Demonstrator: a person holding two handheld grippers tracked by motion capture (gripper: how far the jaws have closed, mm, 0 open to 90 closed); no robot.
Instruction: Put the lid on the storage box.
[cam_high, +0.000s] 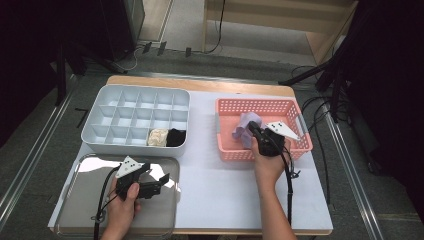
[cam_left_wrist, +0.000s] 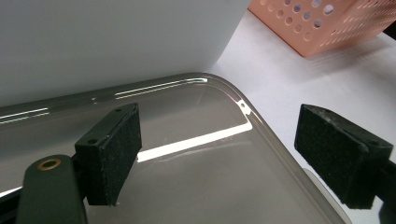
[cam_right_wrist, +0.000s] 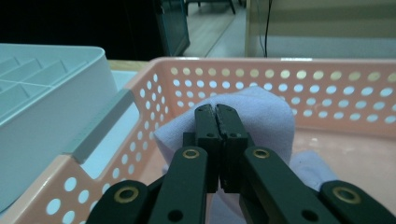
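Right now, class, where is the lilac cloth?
In the high view the lilac cloth sits inside the pink basket on the table's right side, pinched between the shut jaws of the right gripper.

No readable text, label, brand, number or sign appears on anything in these views
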